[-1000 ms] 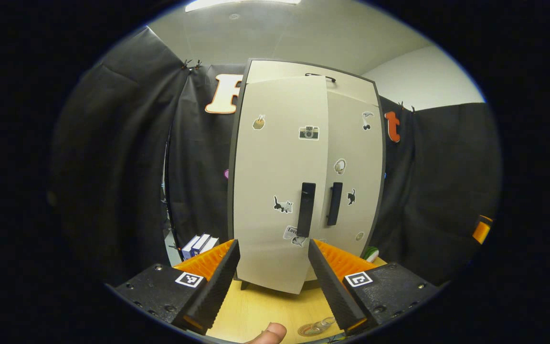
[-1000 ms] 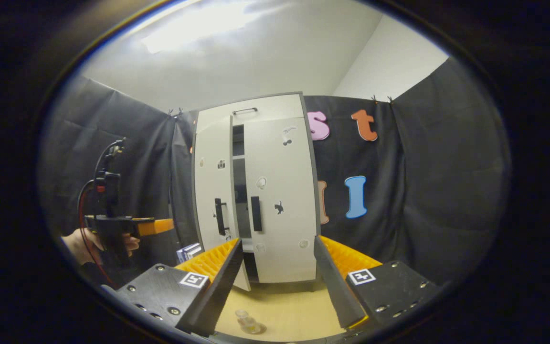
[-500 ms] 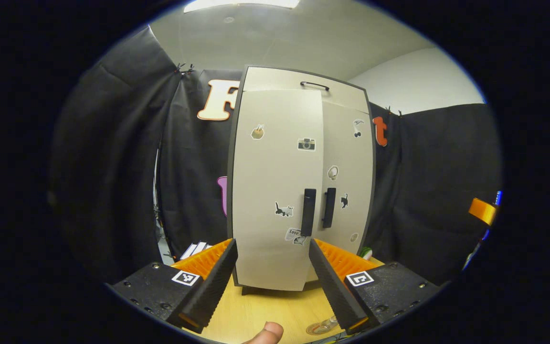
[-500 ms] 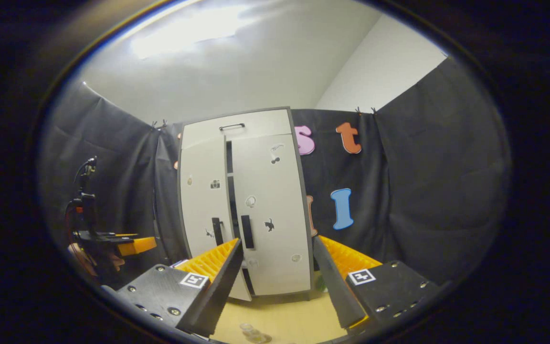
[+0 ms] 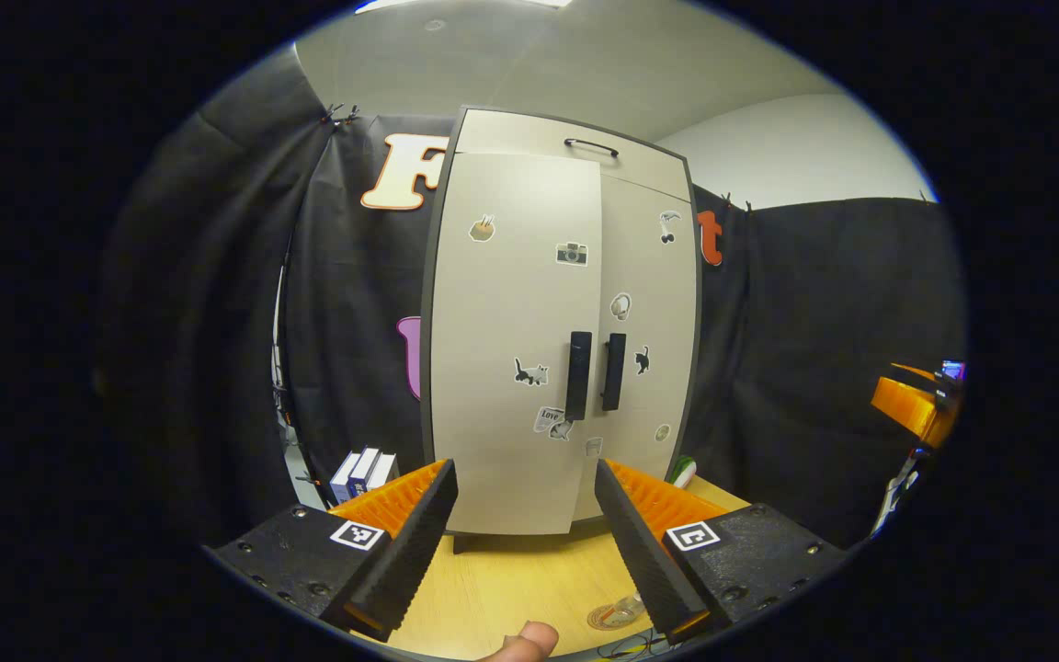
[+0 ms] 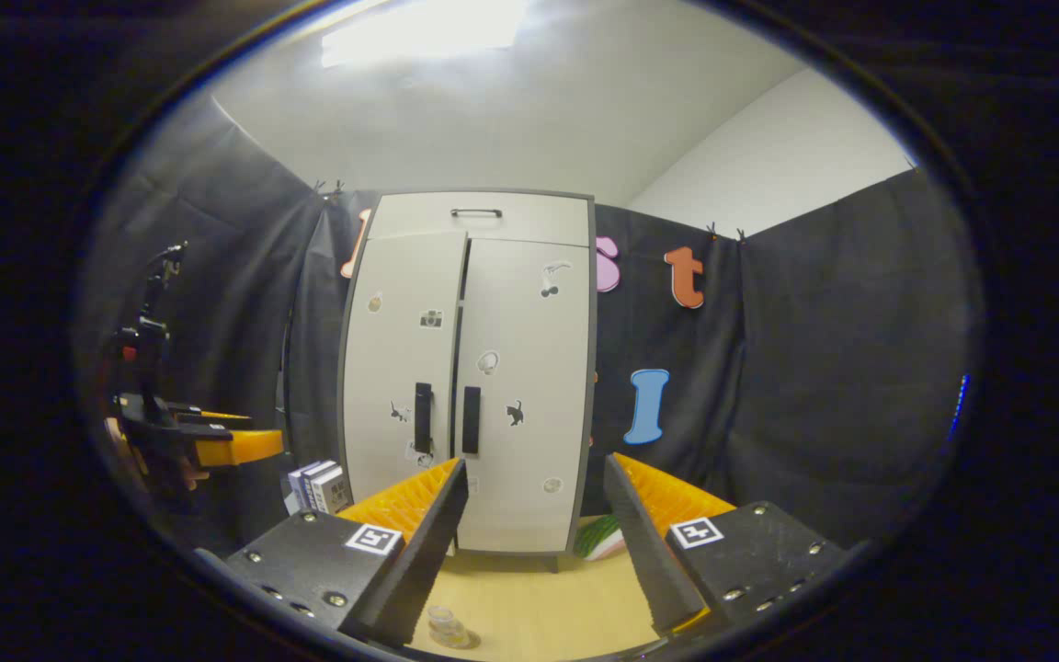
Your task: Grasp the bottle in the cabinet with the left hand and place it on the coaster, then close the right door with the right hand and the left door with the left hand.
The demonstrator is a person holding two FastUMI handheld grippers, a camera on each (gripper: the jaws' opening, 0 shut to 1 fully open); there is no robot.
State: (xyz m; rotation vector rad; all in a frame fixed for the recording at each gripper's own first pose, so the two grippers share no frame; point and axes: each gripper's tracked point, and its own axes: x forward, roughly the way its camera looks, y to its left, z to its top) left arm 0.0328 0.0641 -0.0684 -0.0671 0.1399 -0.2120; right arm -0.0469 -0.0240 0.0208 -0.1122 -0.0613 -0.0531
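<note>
Wooden tabletop (image 5: 511, 588) lay under my left gripper (image 5: 522, 533), whose fingers stood spread with nothing between them; my right gripper (image 6: 534, 542) was likewise released. Near them the bottle (image 6: 445, 627) stood on the coaster (image 5: 605, 618). Beyond, the cabinet (image 6: 465, 386) showed its left door (image 5: 511, 340) and right door (image 5: 644, 322) both closed.

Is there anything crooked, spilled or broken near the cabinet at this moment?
Nothing stands out. Both cabinet doors look shut and even, the bottle stands upright on the wooden table, and the books beside the cabinet stand neatly.
</note>
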